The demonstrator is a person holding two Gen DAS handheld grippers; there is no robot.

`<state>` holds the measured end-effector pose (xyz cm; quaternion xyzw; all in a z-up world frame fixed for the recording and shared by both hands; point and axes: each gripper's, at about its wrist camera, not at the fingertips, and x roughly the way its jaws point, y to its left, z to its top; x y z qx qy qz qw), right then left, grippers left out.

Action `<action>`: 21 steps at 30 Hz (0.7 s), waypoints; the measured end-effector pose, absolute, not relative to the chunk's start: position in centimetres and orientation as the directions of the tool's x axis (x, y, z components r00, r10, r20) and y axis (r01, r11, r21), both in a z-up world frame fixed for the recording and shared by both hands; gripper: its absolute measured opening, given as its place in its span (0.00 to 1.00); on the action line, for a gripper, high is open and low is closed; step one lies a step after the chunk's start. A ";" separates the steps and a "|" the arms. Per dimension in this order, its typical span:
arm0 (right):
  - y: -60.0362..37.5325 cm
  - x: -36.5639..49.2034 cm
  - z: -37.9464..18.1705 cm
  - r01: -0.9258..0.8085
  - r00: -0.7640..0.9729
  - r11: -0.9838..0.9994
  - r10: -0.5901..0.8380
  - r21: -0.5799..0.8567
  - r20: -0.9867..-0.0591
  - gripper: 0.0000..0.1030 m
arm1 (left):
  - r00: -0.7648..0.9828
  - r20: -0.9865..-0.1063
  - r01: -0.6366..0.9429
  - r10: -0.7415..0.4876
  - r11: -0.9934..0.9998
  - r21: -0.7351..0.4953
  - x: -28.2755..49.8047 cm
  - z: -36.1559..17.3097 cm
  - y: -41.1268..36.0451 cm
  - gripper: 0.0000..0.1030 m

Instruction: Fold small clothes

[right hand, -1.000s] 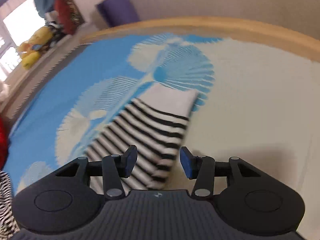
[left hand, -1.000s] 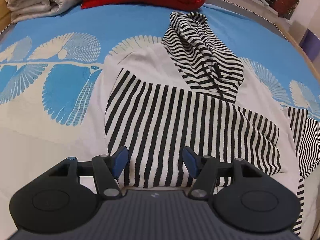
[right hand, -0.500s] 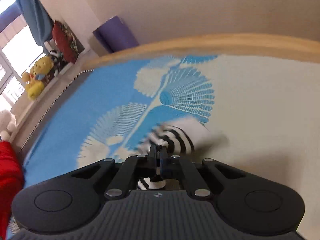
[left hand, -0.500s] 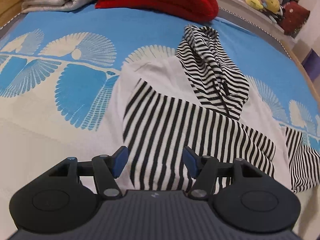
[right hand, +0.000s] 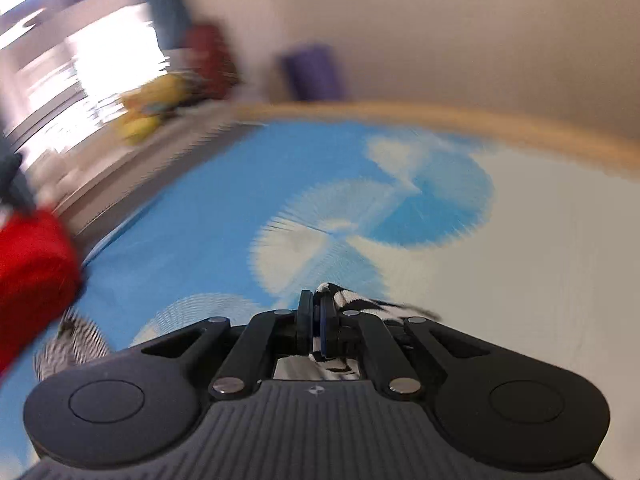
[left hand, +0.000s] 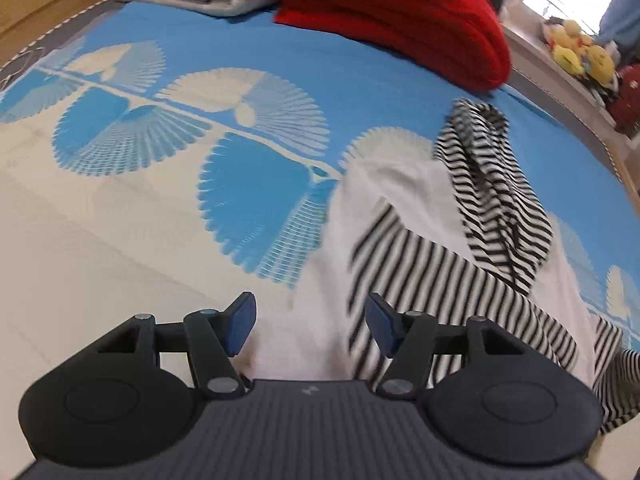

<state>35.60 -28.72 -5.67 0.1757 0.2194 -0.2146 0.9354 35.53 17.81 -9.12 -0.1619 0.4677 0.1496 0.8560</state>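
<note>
While the left gripper [left hand: 311, 326] gapes, right gripper [right hand: 316, 326] pinches the striped sleeve [right hand: 356, 299].

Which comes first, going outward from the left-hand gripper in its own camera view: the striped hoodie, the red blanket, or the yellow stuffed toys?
From the left gripper:
1. Striped hoodie, nearest, lying on the bed right in front of the open fingers and off to the right.
2. Red blanket, folded at the far end of the bed.
3. Yellow stuffed toys, farthest, on the ledge beyond the bed, upper right.

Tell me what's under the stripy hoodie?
The blue and cream bedspread shows all around the stripy hoodie, which lies spread on it. What is right beneath is covered by the cloth, so I cannot see it.
</note>
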 end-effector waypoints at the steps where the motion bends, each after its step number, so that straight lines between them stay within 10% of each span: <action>1: -25.8 35.8 -5.5 0.378 0.851 0.905 -0.256 0.194 -0.459 0.02 | 0.519 -0.848 -0.412 0.110 0.901 -0.136 35.5 -9.1 18.2 0.64; 4: -16.2 35.3 -6.3 -0.115 0.865 0.991 0.137 0.074 -0.482 0.04 | 0.514 -0.849 -0.427 0.123 0.895 -0.129 35.8 -9.2 18.7 0.64; 7: -10.8 35.0 -10.5 -0.394 0.554 0.876 0.468 0.278 -0.689 0.06 | 0.499 -0.860 -0.421 0.104 0.897 -0.136 36.2 -9.9 18.5 0.64; 16: -11.0 35.0 -11.5 -0.253 0.503 0.901 0.433 0.351 -0.748 0.40 | 0.476 -0.877 -0.413 -0.068 0.863 -0.291 37.1 -12.8 17.8 0.64; 21: -15.0 36.5 -12.0 -0.144 0.526 0.939 0.339 0.311 -0.780 0.43 | 0.507 -0.856 -0.407 -0.097 0.849 -0.338 38.0 -13.8 17.2 0.64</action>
